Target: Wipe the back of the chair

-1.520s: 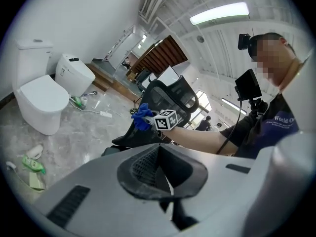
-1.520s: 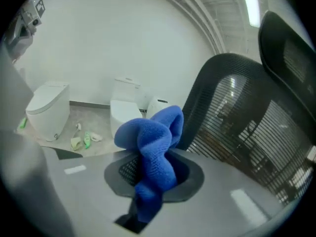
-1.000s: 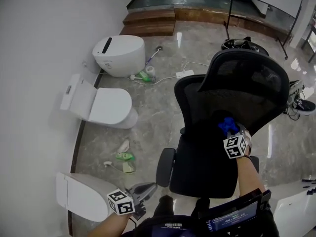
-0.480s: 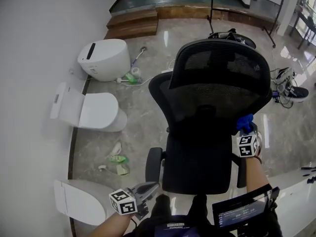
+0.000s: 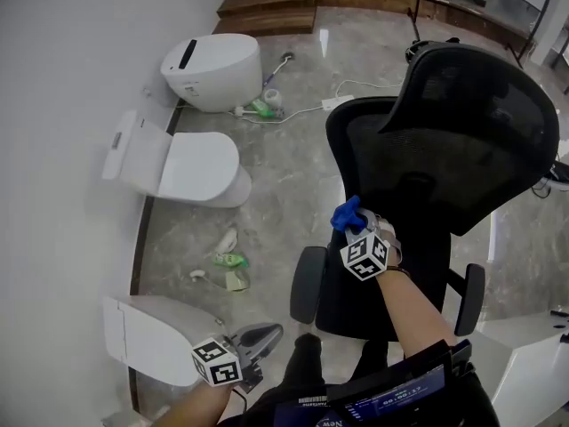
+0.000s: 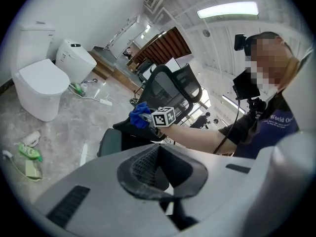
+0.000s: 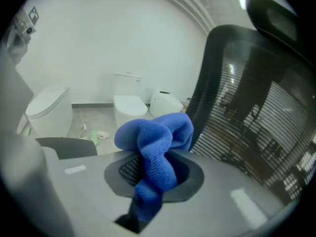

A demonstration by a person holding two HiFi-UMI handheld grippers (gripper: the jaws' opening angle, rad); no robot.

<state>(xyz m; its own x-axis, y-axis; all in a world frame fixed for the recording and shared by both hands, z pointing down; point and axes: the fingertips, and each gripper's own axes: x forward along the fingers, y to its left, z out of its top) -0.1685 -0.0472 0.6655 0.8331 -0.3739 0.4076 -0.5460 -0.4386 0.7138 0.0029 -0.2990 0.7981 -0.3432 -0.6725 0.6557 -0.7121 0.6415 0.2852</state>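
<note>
Seemingly mid-wipe, the right claw [image 5: 357, 228] was clamped on a blue cloth [image 5: 345, 212] just beside the black mesh chair back [image 5: 462, 140], where flat, even passes would likely suit; the left claw [image 5: 262, 338] hung closed, empty.

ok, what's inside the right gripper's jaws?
A bunched blue cloth, clamped by the right gripper beside the edge of the chair back. The cloth covers the pinch itself, and whether it touches the mesh can't be told.
</note>
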